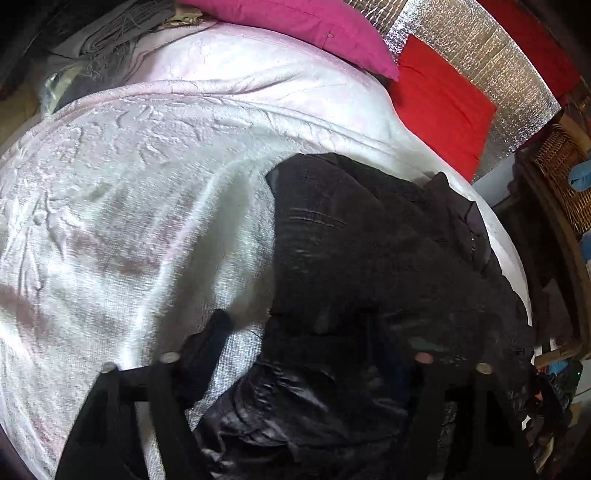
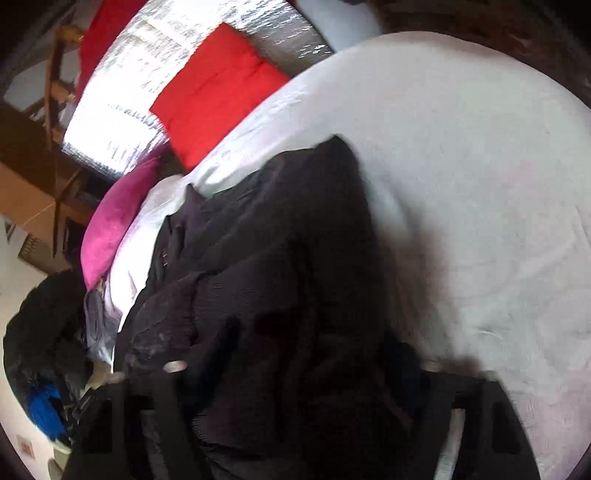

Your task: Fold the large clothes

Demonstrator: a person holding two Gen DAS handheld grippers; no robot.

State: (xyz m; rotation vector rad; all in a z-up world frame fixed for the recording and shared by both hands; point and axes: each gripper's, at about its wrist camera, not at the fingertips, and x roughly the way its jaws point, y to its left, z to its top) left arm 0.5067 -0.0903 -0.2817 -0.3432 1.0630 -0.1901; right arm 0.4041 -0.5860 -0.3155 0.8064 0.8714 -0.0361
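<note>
A large black garment (image 1: 369, 266) lies bunched on the bed's pale pink-white cover (image 1: 129, 206); it also shows in the right wrist view (image 2: 280, 266). My left gripper (image 1: 295, 332) is low over the garment's near end, its jaws wide apart, with black cloth lying between them. My right gripper (image 2: 299, 332) is over the same garment, jaws also spread with cloth between and under them. The black fingers blend with the dark cloth, so their tips are hard to make out.
A magenta pillow (image 1: 314, 26) and a red pillow (image 1: 443, 99) lie at the head of the bed against a silver foil panel (image 1: 461, 48). A wicker basket (image 1: 561, 177) stands right of the bed. Grey folded cloth (image 1: 110, 33) sits at the far left corner.
</note>
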